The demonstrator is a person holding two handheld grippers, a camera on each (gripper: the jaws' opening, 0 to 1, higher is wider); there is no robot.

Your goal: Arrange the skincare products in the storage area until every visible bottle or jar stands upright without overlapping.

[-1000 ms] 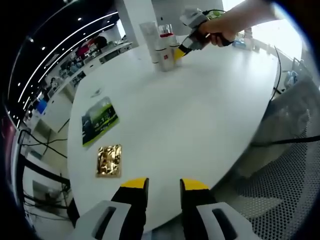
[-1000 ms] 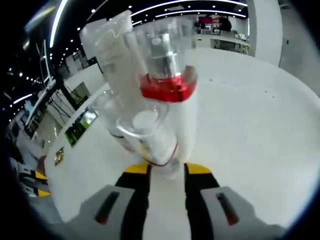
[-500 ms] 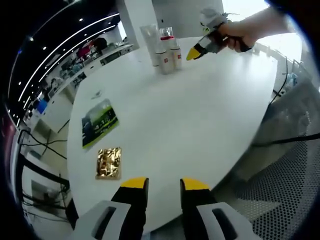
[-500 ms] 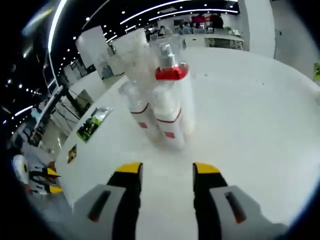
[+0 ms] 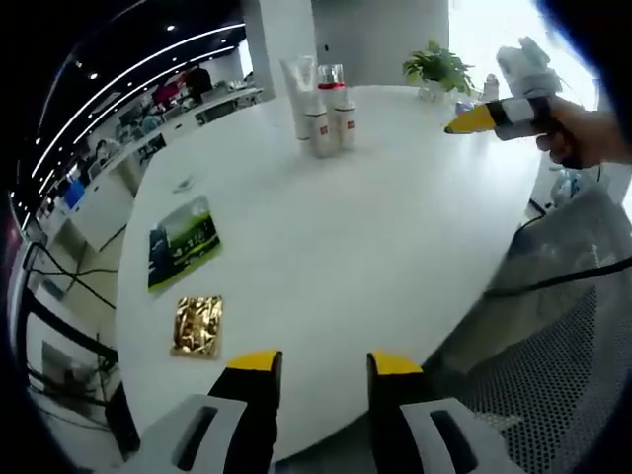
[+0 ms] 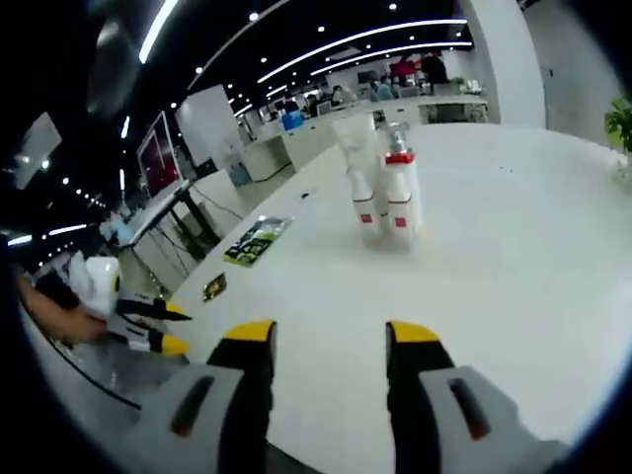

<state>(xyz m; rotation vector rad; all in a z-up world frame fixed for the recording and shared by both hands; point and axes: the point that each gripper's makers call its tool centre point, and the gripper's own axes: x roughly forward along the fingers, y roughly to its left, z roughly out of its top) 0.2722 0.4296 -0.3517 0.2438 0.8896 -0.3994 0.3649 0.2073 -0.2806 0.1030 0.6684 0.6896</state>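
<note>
Standing bottles on white table, open-plan office

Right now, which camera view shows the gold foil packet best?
The left gripper view: the gold foil packet lies near on the white table, its shiny wrinkles visible. In the right gripper view it is a small, distant speck by the edge.

white round table carries clustered upright skincare bottles, a green leaflet, a gold packet.
</note>
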